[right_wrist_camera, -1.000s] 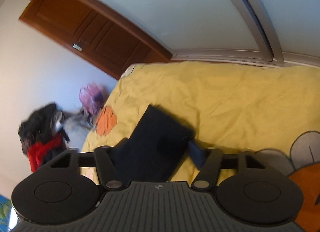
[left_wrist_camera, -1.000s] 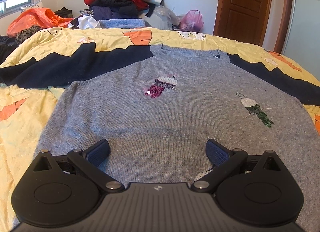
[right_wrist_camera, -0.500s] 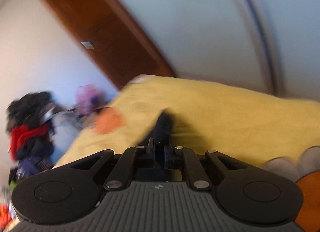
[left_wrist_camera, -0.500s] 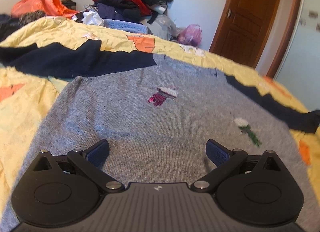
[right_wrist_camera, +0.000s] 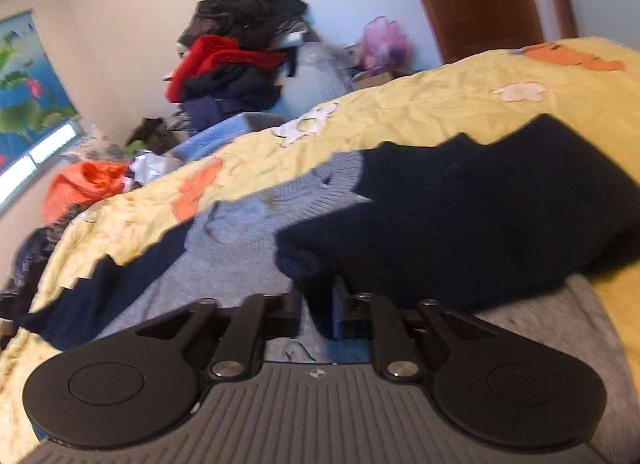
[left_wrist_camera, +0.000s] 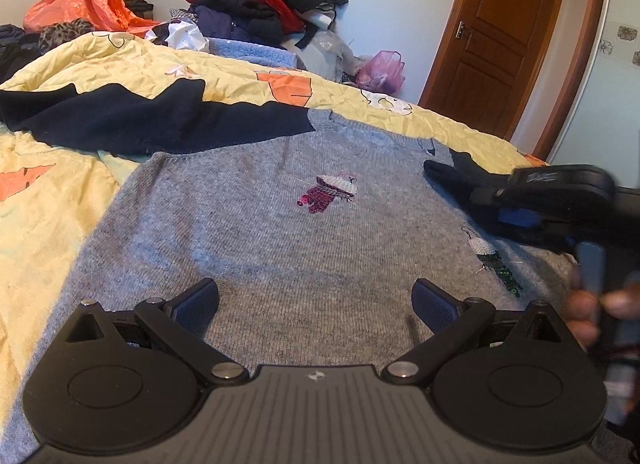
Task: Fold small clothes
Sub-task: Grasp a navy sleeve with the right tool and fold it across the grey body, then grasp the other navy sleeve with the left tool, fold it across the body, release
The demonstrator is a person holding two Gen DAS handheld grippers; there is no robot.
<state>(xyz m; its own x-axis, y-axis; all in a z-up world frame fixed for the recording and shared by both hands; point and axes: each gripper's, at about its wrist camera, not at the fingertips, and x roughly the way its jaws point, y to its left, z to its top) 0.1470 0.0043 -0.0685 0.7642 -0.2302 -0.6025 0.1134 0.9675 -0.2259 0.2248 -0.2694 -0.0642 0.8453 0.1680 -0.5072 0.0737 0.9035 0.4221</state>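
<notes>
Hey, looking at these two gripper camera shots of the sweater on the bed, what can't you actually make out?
- Sweater hem: left wrist view, hidden behind the left gripper body.
- Navy sleeve cuff: right wrist view, hidden behind the right gripper.
- Far sleeve end: left view, cut off by the edge.

right tongs blurred, sleeve end hiding their tips — sweater hem cut off

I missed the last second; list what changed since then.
The right gripper closed on the navy right sleeve and carried it inward, over the grey sweater. The left gripper stayed open above the hem; the other sleeve stayed spread out.
</notes>
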